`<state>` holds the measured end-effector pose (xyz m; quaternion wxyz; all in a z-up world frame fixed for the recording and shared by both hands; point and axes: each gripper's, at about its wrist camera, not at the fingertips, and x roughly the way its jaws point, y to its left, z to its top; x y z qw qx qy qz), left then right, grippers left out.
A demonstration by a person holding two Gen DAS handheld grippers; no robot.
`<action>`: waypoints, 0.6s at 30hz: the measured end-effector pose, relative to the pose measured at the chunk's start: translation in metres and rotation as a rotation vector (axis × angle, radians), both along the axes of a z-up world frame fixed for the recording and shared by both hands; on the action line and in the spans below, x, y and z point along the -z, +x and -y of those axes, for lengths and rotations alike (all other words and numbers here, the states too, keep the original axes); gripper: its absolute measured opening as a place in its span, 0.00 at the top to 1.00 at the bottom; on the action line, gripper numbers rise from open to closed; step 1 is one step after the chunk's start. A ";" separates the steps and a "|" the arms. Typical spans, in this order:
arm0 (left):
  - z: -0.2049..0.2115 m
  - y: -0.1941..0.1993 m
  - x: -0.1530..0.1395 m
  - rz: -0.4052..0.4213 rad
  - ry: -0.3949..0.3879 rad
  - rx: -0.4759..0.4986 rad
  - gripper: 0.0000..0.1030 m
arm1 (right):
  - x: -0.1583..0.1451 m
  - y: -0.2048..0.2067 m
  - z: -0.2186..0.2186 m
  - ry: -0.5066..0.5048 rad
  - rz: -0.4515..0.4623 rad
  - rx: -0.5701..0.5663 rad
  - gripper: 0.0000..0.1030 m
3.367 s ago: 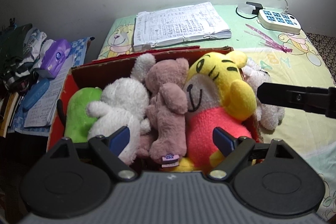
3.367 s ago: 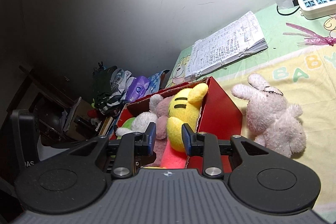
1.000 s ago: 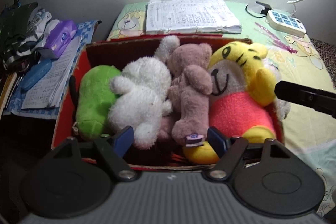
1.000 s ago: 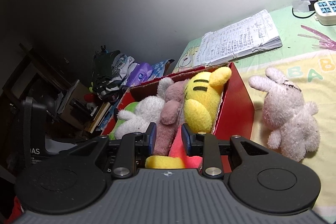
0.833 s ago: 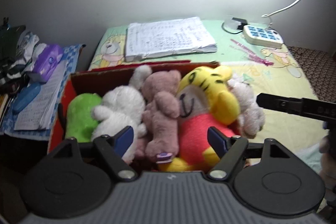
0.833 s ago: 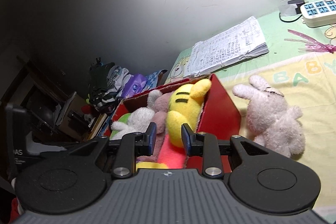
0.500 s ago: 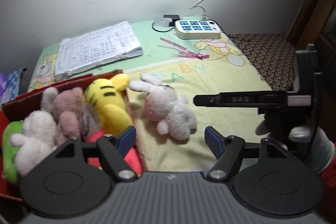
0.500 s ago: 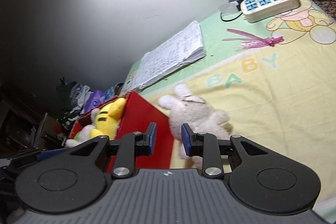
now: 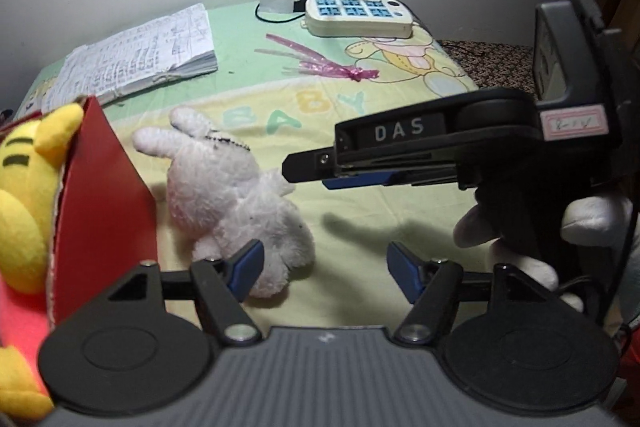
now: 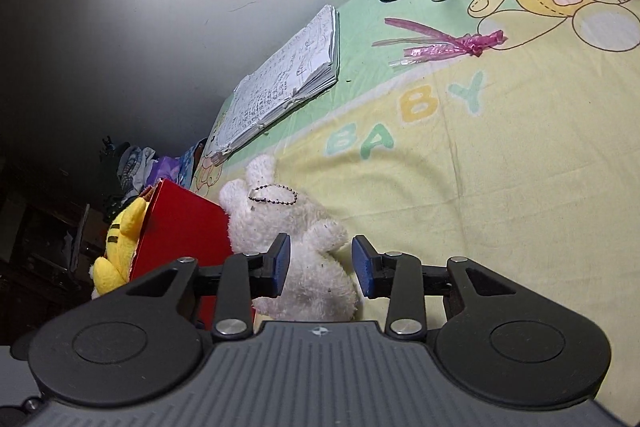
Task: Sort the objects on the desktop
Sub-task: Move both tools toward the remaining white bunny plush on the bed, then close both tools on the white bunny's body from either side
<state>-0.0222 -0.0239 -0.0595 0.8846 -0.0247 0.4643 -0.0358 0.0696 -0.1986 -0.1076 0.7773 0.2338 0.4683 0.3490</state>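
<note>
- Step in hand, as I read it: last loose toy to be picked up & put in w/ the others. Small white fluffy plush rabbit w/ bead chain (image 10: 296, 247) lies on the yellow-green "BABY" print cloth (image 10: 500, 163) over the table, just right of the red cardboard box (image 10: 180, 231), touching or nearly touching its wall.
- Box already holds a yellow striped plush tiger (image 9: 28, 187); other contents not visible here.
- Right gripper (image 10: 321, 263): jaws apart, nothing held, pads on either side of the rabbit's body, not yet closed on it.
- Left gripper (image 9: 324, 267): wide open, empty, hovering near side of the rabbit; its left pad looks right at the rabbit's rump.
- Next move prob.: right gripper closes on the body, lifts, carries left over the box wall, drops in. Plush is soft, so needs a deep bite; box looks full, may need pushing down.
- Far side: handwritten notebook (image 9: 140, 55), white power strip (image 9: 360, 15), pink plastic ribbon (image 9: 320, 63), all untouched.
</note>
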 end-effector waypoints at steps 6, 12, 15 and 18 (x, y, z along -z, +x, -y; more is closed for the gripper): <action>-0.004 0.023 0.031 -0.002 0.046 -0.069 0.20 | 0.009 0.019 -0.018 0.016 -0.006 -0.135 0.61; -0.011 0.029 0.041 0.007 0.073 -0.086 0.16 | 0.020 0.033 -0.040 0.022 0.001 -0.235 0.54; -0.015 0.029 0.051 -0.026 0.083 -0.114 0.15 | 0.027 0.038 -0.049 0.044 -0.023 -0.304 0.55; -0.019 0.028 0.055 -0.041 0.069 -0.123 0.15 | 0.027 0.035 -0.057 0.048 0.000 -0.368 0.62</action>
